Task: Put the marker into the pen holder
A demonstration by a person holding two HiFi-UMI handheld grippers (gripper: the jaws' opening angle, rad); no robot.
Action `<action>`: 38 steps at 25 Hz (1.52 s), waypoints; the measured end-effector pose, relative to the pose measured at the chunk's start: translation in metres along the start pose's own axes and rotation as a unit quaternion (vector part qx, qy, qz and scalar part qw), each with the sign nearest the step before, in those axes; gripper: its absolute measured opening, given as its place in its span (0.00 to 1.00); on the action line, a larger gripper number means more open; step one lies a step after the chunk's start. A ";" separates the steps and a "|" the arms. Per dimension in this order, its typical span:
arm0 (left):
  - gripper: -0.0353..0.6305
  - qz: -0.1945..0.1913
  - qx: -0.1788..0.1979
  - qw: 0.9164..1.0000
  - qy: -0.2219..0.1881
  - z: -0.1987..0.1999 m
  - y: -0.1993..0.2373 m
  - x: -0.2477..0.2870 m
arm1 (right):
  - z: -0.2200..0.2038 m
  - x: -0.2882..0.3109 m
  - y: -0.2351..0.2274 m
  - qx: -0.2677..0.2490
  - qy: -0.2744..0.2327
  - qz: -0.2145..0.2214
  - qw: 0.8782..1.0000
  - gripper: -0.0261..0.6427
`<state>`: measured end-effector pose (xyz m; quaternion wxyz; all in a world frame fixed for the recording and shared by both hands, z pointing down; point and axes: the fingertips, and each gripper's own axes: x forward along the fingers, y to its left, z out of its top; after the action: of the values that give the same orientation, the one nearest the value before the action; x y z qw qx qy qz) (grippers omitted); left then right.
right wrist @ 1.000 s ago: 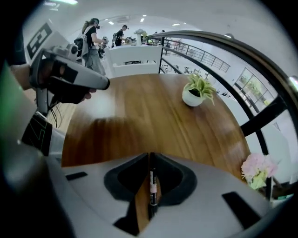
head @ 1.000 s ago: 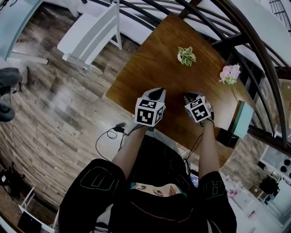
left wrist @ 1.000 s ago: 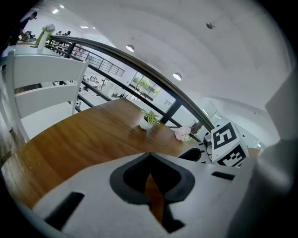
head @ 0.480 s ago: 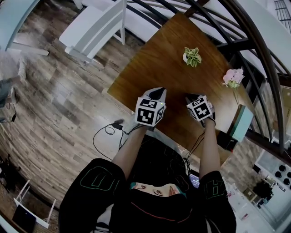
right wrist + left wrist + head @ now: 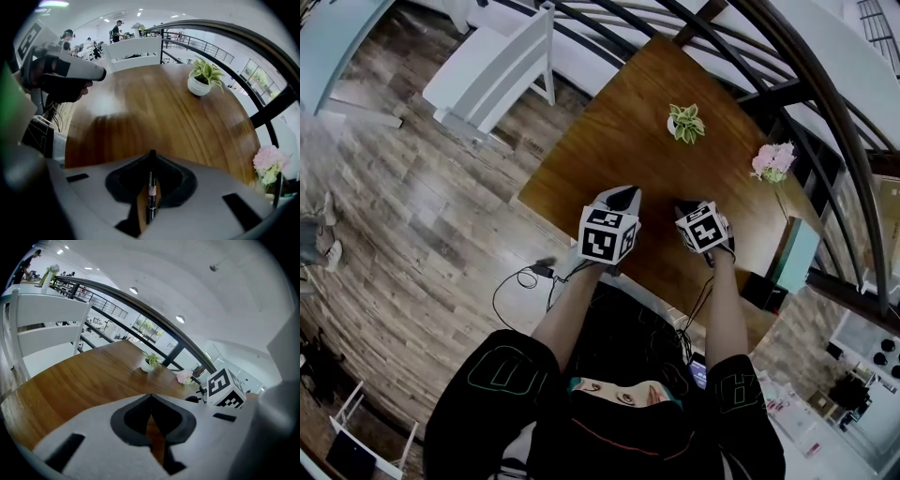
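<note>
my right hand-held gripper point(image 5: 151, 157) pinches the marker point(image 5: 150, 199), lower centre of frame, above the table point(image 5: 140, 108). left hand-held gripper point(image 5: 151, 399): closed, empty. risk: the thin marker may tilt or slip; pen holder not identified.

Right gripper point(image 5: 686, 207) slightly nearer left gripper point(image 5: 620, 195)

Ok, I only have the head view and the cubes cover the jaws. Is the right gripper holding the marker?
Observer: Yes, the right gripper is shut on the marker, thin and dark with a pale band.
Operator: And the left?
Observer: The left gripper is shut with nothing in it.
Operator: How does the marker sit?
Observer: Lengthwise between the jaws, pointing the way they point, not crosswise.
</note>
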<state>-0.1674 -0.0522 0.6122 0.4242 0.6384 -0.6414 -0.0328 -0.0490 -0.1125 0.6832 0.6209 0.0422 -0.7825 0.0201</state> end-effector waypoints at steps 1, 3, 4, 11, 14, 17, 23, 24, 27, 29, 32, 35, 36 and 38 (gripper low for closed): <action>0.06 0.000 0.001 1.000 -0.001 0.001 -0.002 0.000 | 0.000 -0.001 0.003 0.002 -0.004 0.003 1.000 0.11; 0.06 -0.002 0.004 1.000 -0.002 0.001 -0.008 0.001 | 0.001 -0.006 0.006 0.015 -0.019 0.008 1.000 0.10; 0.06 -0.003 0.006 1.000 -0.002 0.001 -0.011 0.002 | 0.002 -0.009 0.006 0.028 -0.029 0.009 0.999 0.10; 0.06 -0.012 0.032 0.999 0.008 -0.003 -0.034 0.009 | 0.000 -0.034 -0.005 0.088 -0.092 -0.006 0.992 0.10; 0.06 -0.018 0.046 0.999 0.010 0.000 -0.048 0.013 | -0.004 -0.046 -0.009 0.106 -0.115 -0.015 0.988 0.10; 0.06 -0.025 0.062 0.998 0.010 0.005 -0.064 0.016 | -0.006 -0.061 -0.015 0.121 -0.139 -0.024 0.983 0.10; 0.06 -0.043 0.097 0.994 0.012 0.011 -0.102 0.025 | -0.013 -0.096 -0.032 0.165 -0.198 -0.044 0.965 0.10; 0.06 -0.046 0.103 0.994 0.013 0.010 -0.108 0.027 | -0.015 -0.101 -0.034 0.175 -0.209 -0.047 0.961 0.10; 0.06 -0.058 0.123 0.991 0.016 0.008 -0.126 0.034 | -0.024 -0.115 -0.042 0.205 -0.240 -0.059 0.947 0.10; 0.06 -0.064 0.139 0.988 0.018 0.007 -0.141 0.039 | -0.032 -0.125 -0.048 0.222 -0.257 -0.069 0.938 0.10; 0.06 -0.070 0.175 0.982 0.021 0.007 -0.163 0.044 | -0.046 -0.144 -0.056 0.242 -0.279 -0.085 0.926 0.10; 0.06 -0.081 0.197 0.977 0.023 0.006 -0.185 0.050 | -0.062 -0.163 -0.065 0.263 -0.298 -0.103 0.912 0.10; 0.06 -0.085 0.201 0.976 0.023 0.005 -0.192 0.051 | -0.068 -0.170 -0.068 0.269 -0.304 -0.109 0.907 0.10; 0.06 -0.094 0.210 0.973 0.025 0.001 -0.208 0.054 | -0.083 -0.182 -0.072 0.282 -0.315 -0.121 0.898 0.10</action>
<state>0.0059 -0.1364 0.5174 0.2912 0.7712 -0.5605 0.0793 0.0791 -0.1696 0.5233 0.3018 0.3141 -0.8875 0.1505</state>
